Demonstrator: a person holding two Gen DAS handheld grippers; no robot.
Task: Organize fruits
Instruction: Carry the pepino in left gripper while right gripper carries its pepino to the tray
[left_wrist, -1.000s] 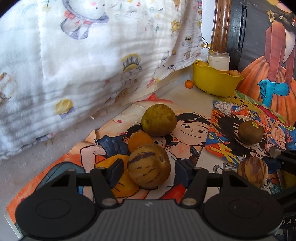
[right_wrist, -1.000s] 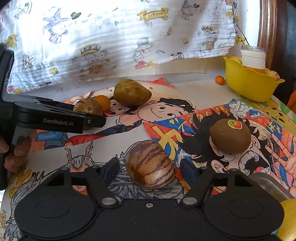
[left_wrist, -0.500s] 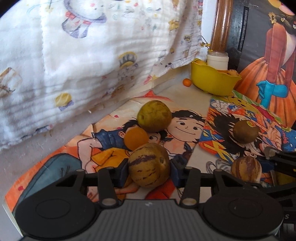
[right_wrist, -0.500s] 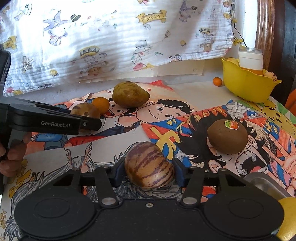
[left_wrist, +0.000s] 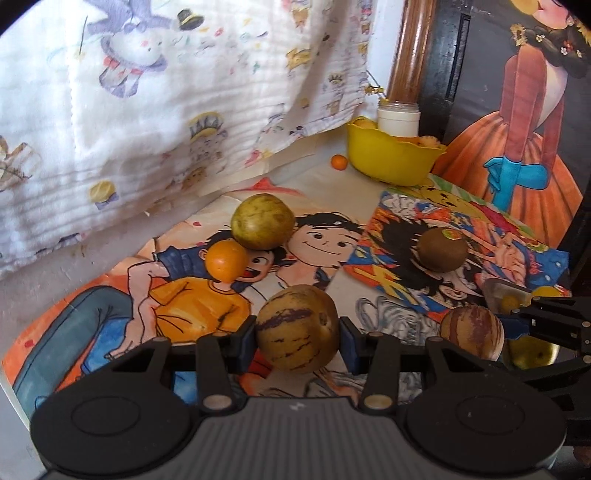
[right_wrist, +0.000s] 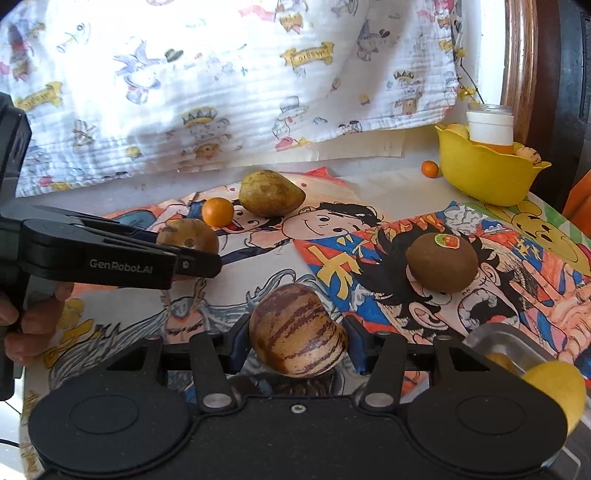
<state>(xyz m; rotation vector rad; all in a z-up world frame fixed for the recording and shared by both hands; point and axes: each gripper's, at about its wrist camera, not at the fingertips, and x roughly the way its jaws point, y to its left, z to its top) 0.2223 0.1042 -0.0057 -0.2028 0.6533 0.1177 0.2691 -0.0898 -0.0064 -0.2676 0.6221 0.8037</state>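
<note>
The left gripper (left_wrist: 297, 338) has its jaws clamped on a striped melon (left_wrist: 297, 328) at 6 o'clock in its view, with an orange (left_wrist: 226, 260) and a green fruit (left_wrist: 263, 220) on the table (left_wrist: 321, 173) at 11 and 12 o'clock beyond. The right gripper (right_wrist: 297, 345) likewise grips a second striped melon (right_wrist: 297, 330), a kiwi (right_wrist: 441, 263) lying at 2 o'clock from it. A yellow bowl (right_wrist: 484, 173) stands far off at 1 o'clock.

Near pepino melon (right_wrist: 298, 334) tan with purple-brown stripes; kiwi (right_wrist: 441, 263) brown, red-green sticker; far right bowl (right_wrist: 484, 175) yellow; small orange (right_wrist: 217, 211) bright orange.
</note>
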